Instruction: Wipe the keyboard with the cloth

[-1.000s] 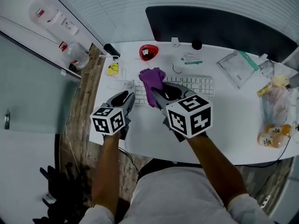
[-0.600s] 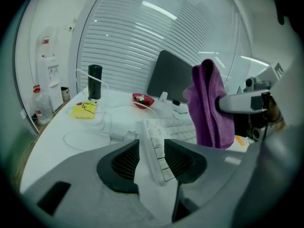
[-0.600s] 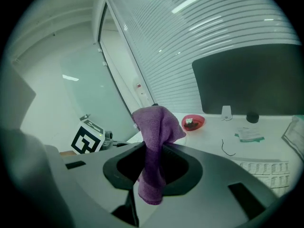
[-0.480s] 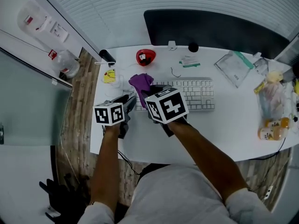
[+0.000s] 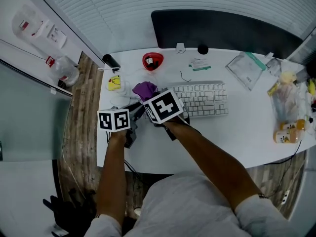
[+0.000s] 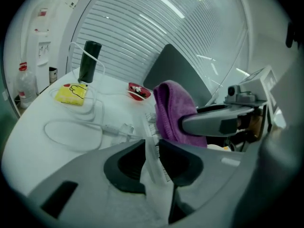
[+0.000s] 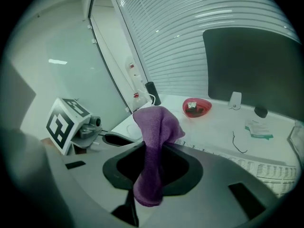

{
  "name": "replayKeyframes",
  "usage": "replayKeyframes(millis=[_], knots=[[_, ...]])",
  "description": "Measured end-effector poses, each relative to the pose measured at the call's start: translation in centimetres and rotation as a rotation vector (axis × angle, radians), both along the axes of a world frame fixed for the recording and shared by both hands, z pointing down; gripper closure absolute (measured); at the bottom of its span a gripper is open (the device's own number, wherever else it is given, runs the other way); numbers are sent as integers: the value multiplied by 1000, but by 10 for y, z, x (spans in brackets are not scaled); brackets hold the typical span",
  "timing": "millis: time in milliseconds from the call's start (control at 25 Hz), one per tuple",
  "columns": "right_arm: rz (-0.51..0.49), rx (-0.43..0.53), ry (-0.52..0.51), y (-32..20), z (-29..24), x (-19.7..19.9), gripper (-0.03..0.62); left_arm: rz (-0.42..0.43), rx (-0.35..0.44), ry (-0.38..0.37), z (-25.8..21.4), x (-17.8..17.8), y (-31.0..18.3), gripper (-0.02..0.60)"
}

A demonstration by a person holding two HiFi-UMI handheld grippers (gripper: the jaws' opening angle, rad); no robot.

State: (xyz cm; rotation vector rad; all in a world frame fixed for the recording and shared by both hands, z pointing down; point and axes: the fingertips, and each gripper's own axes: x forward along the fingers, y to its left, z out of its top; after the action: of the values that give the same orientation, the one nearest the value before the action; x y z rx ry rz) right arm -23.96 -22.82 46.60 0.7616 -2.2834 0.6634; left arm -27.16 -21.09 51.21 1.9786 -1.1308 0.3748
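Left gripper (image 6: 150, 150): jaws have just been closing and now stand close together on the left end of the keyboard (image 5: 207, 98), whose white edge fills the gap. Just right of it, the right gripper (image 7: 154, 145) is clamped on the purple cloth (image 7: 156, 120), held at that same end.

Judgement:
- Cloth is light, soft and limp; a mid-fold pinch suits it.
- Keyboard is rigid and may slide; grip its edge, not the keys.

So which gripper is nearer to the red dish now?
Right. The right gripper, shut on the purple cloth, is over the keyboard's left end, just before the red dish. The left gripper sits further back, its jaws having just closed on the keyboard's edge.
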Motion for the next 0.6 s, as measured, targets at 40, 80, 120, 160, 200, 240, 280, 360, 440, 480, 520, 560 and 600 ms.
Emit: replayKeyframes(millis=[40,80,120,160,200,240,280,360,440,480,520,560,600], knots=[[-2,0,10,-1,2,-1,508,7,-1,8,0,2,0,486],[-4,1,21,-2,4,-1,508,10,-2,15,0,3,0,499],[-5,1,30,-4,6,-1,508,10,-4,24,1,4,0,508],[-6,0,38,-5,8,-1,508,8,-5,31,1,4,0,508],[-6,-1,46,-6,10,-1,508,5,-6,37,1,3,0,508],[-8,-2,53,-6,12,-1,508,2,-6,40,1,3,0,508],[-11,-3,58,-7,13,-1,508,0,-5,41,1,3,1,508],[-16,-4,66,-8,14,2,508,-5,-6,41,2,2,1,508],[-19,0,75,-10,13,7,508,-7,-5,39,2,2,1,508],[-18,4,81,-11,12,12,508,-7,-5,37,2,2,1,508],[-16,8,86,-12,11,18,508,-7,-5,34,2,2,1,508],[-12,12,92,-14,11,26,508,-6,-4,32,2,2,1,507],[-5,15,98,-16,10,35,508,-6,-3,29,2,2,1,506]])
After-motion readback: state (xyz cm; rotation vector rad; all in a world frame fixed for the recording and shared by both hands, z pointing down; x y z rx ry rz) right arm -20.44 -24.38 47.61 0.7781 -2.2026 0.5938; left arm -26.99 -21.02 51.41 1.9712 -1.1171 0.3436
